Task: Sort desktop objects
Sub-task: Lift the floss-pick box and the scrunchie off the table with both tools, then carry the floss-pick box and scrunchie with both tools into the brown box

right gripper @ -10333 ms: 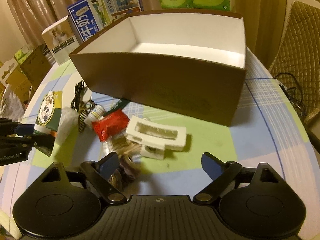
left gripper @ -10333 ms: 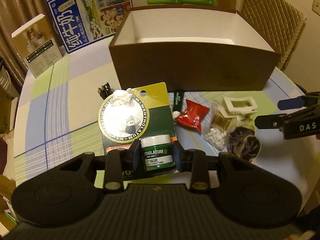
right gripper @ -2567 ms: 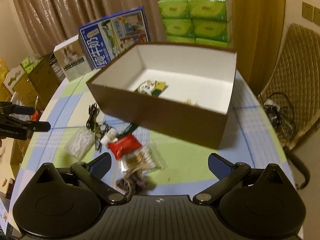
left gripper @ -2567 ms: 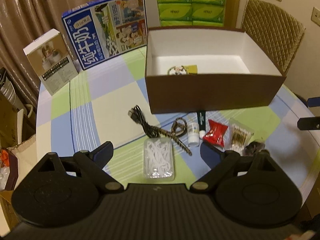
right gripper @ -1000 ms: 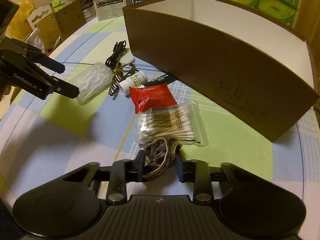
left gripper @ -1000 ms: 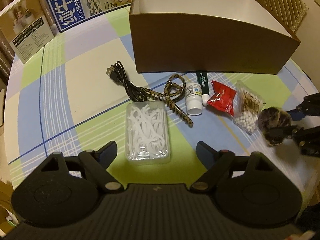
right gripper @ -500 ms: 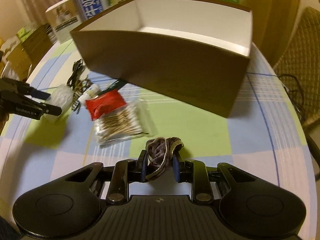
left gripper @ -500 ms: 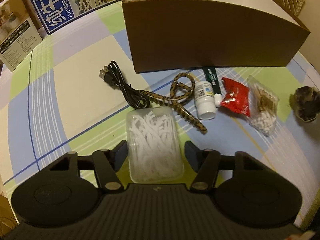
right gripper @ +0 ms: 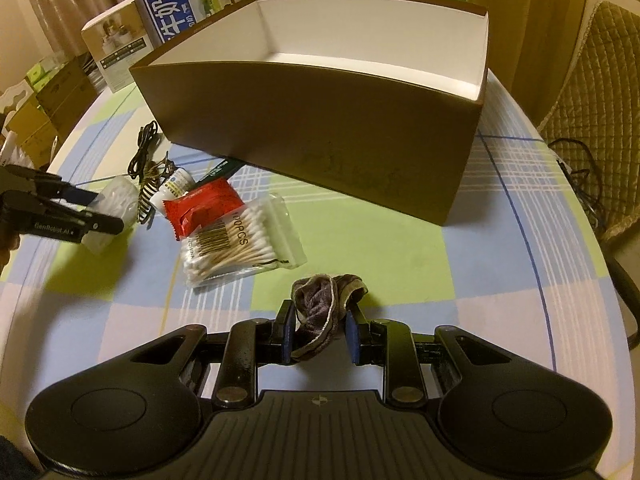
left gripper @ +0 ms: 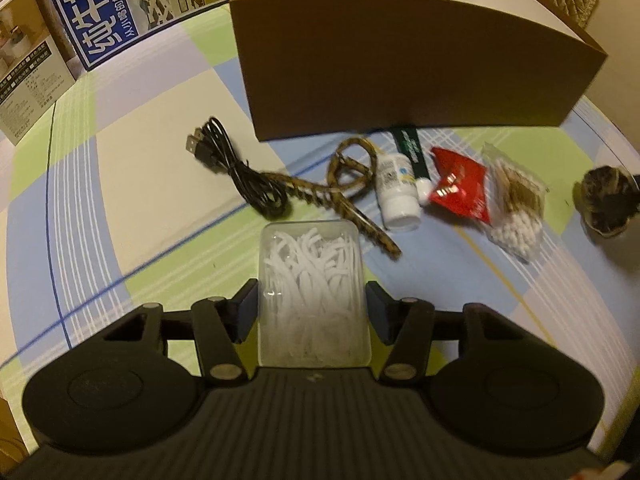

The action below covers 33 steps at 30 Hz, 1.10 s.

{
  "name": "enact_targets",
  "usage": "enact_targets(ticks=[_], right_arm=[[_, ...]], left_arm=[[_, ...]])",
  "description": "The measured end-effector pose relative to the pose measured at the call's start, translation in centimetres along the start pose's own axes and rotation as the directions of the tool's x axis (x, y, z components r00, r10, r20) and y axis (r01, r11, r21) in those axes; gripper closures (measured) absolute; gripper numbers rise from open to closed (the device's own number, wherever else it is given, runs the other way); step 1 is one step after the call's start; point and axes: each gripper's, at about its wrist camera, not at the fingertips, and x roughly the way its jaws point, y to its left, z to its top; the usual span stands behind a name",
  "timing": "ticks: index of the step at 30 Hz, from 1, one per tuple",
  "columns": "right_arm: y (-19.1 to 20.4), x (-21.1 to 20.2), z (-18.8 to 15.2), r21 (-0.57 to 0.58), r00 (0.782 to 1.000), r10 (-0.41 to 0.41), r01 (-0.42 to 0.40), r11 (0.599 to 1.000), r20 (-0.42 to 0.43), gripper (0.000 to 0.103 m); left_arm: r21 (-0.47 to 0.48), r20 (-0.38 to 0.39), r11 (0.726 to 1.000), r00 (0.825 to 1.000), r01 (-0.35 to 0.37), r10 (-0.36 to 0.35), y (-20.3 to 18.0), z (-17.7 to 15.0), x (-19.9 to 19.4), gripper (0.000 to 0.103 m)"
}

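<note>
On the table sits one brown box, left tongs closing on one floss case, right tongs pinching one scrunchie.

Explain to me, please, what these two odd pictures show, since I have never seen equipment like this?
A person holds a two-finger gripper in each hand; a fisheye camera on each looks along its fingers. The left camera shows the left gripper closing around a clear box of floss picks. The right camera shows the right gripper shut on a brown scrunchie. On the checked tablecloth lie a cotton swab bag, a red packet, a white bottle, a black cable, before an open brown box.
</note>
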Motion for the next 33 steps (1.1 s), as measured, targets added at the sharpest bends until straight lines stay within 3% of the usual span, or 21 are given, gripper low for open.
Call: enact_targets(ticks=[8, 22, 33], right_arm=[[0.0, 0.0, -0.3, -0.001, 1.0, 0.002, -0.002, 1.0, -0.008, 0.08], [-0.4, -0.6, -0.7, -0.002, 1.0, 0.001, -0.001, 1.0, -0.007, 0.08], [-1.0, -1.4, -0.4, -0.008, 1.0, 0.01, -0.01, 1.0, -0.002, 0.08]], left_arm=[[-0.027, -0.044, 1.0, 0.999, 0.012, -0.013, -0.6, -1.2, 0.0, 0.05], [-0.047, -0.036, 0.999, 0.999, -0.006, 0.004, -1.5, -1.0, -0.3, 0.051], [-0.044, 0.034, 0.999, 0.999, -0.005, 0.007, -2.3, 0.0, -3.6, 0.051]])
